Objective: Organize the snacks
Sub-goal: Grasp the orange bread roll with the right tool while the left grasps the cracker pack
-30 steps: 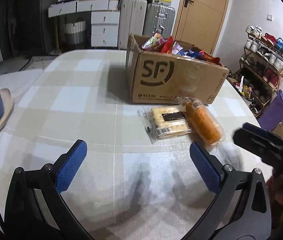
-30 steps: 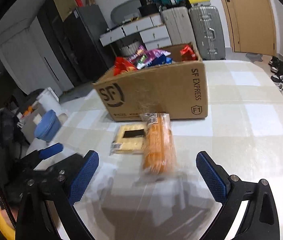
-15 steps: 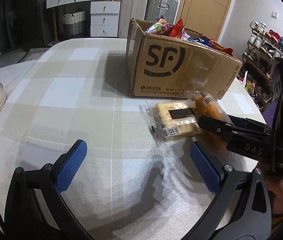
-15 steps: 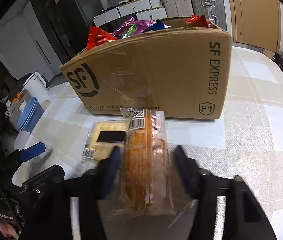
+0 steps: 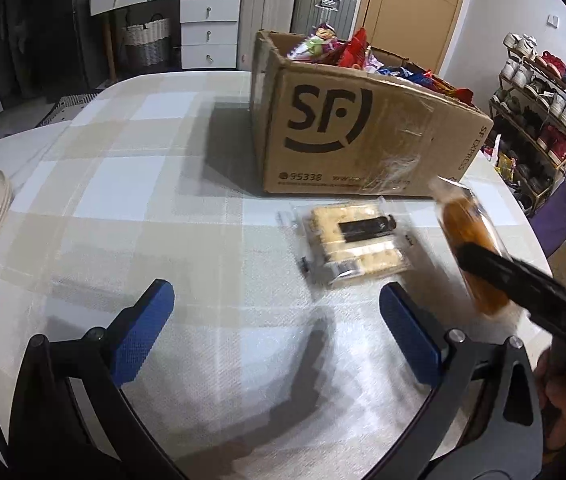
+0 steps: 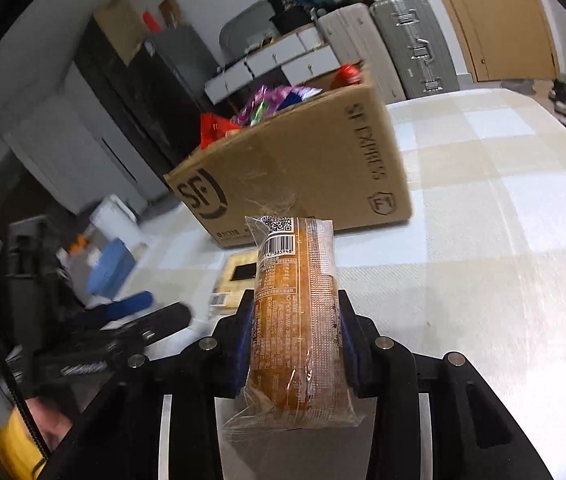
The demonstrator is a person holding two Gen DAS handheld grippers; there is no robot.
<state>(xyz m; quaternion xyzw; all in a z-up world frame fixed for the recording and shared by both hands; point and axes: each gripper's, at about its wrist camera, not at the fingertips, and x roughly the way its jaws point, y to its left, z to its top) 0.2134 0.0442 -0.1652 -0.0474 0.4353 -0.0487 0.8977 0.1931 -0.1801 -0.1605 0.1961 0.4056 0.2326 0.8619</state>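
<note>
Left wrist: snack-filled cardboard box (image 5: 363,140).

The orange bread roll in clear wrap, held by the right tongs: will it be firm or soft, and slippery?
Probably soft: the wrapped bread roll bulges between the right tongs. Its glossy film may slip. It likely weighs little, since its free end stands out without drooping.

left gripper (image 5: 271,328): fingers spread wide | right gripper (image 6: 294,332): fingers clamped (tilted downward), raised
</note>
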